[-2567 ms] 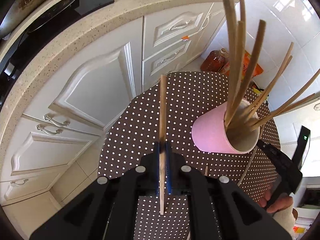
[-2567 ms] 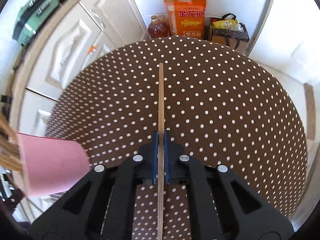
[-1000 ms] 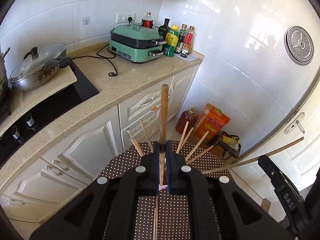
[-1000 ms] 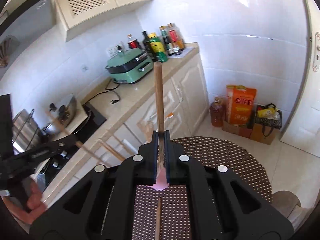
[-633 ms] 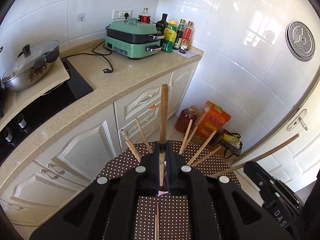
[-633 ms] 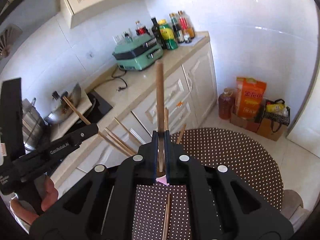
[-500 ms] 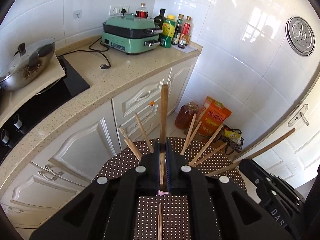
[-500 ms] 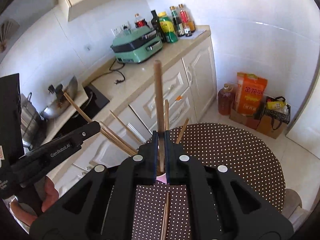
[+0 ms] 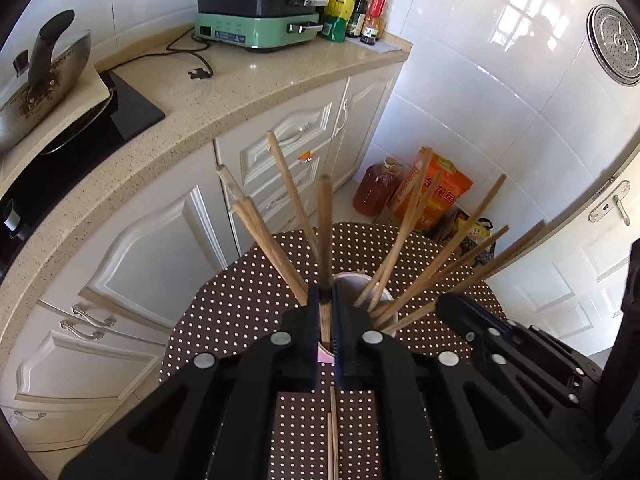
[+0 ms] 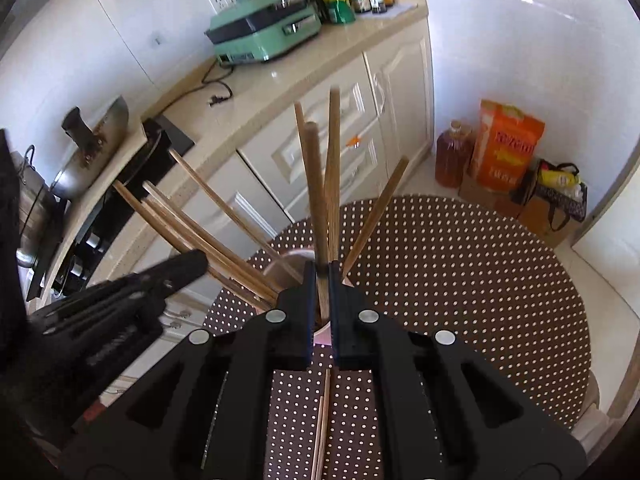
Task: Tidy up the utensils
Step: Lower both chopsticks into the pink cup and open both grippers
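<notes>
My left gripper (image 9: 326,300) is shut on a wooden chopstick (image 9: 325,236) that stands upright, its lower end down in the pink cup (image 9: 326,356). My right gripper (image 10: 320,276) is shut on another upright chopstick (image 10: 314,188), also over the pink cup (image 10: 322,338). Several chopsticks (image 9: 416,256) fan out of the cup. The cup stands on the round brown dotted table (image 9: 248,300). The right gripper shows at the right of the left wrist view (image 9: 456,308). The left gripper shows at the left of the right wrist view (image 10: 188,268). Two chopsticks (image 10: 322,420) lie on the table under the right gripper.
A kitchen counter (image 9: 240,80) with a green cooker (image 9: 256,20), bottles (image 9: 352,12) and a wok (image 9: 40,84) runs behind the table. White cabinets (image 9: 160,248) stand below it. An oil bottle (image 9: 376,192) and an orange bag (image 9: 432,196) sit on the floor.
Both grippers tilted up from the table, then came down over the cup with their chopsticks. The cup and its chopsticks now sit right in front of both grippers.
</notes>
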`<act>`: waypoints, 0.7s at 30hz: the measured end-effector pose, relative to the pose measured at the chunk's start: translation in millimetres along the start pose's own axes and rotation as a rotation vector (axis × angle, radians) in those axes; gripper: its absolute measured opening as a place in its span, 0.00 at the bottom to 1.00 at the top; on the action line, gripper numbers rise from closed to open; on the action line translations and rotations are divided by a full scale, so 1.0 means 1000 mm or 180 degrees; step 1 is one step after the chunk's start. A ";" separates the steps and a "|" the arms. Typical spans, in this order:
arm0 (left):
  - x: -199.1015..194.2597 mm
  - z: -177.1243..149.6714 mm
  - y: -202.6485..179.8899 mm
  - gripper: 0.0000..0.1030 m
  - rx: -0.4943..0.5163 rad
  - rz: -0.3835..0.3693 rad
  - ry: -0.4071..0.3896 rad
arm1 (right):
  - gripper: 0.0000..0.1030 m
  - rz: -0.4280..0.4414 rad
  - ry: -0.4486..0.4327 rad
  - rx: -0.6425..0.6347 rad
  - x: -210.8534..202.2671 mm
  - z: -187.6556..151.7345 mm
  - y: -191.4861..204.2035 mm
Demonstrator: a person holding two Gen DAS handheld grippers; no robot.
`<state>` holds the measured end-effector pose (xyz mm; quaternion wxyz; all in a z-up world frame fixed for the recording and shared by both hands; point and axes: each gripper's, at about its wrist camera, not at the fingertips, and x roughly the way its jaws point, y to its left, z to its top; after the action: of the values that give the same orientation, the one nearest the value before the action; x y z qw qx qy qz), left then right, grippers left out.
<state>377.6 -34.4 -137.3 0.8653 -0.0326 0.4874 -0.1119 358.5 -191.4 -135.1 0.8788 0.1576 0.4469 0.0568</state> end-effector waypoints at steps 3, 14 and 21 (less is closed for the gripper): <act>0.002 0.001 0.003 0.07 -0.0018 -0.0010 -0.0014 | 0.06 -0.0004 0.0046 -0.0011 0.011 -0.001 0.000; -0.008 -0.001 0.007 0.16 -0.0052 0.0049 -0.0226 | 0.07 -0.0003 0.0241 0.0102 0.017 -0.002 -0.011; -0.021 -0.005 -0.001 0.28 0.0005 0.0140 -0.0276 | 0.67 -0.0094 0.0082 0.0110 -0.011 -0.008 -0.025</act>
<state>362.5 -30.7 -122.2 0.8879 -0.0260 0.4500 -0.0917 344.3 -215.5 -139.6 0.8708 0.1654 0.4614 0.0381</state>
